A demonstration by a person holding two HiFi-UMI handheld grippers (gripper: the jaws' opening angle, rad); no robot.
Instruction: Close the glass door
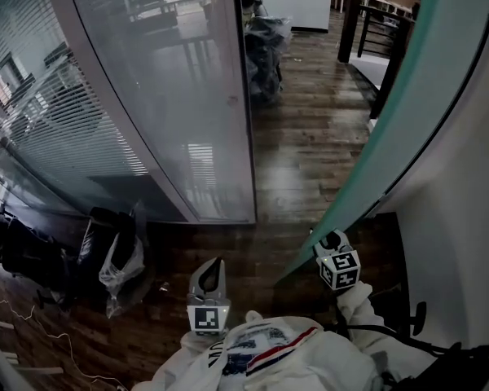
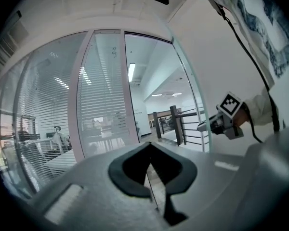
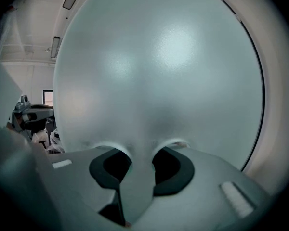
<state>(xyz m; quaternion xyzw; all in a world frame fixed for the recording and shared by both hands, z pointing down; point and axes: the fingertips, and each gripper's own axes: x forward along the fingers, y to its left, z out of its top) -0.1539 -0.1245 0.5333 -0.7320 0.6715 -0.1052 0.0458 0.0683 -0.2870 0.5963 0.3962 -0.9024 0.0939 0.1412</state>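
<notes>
Glass door was wide open, not shut yet. Right gripper pinched door edge. Left gripper jaws nearly together, empty. All closing left.

head: steeply down | left: level, toward doorway | right: apparently against glass door

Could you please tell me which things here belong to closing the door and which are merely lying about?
Belonging to the job: glass door; right claw, clamped on its edge; left claw, shut and empty.

Lying about: plastic bag; floor cable; railing; glass partition.
</notes>
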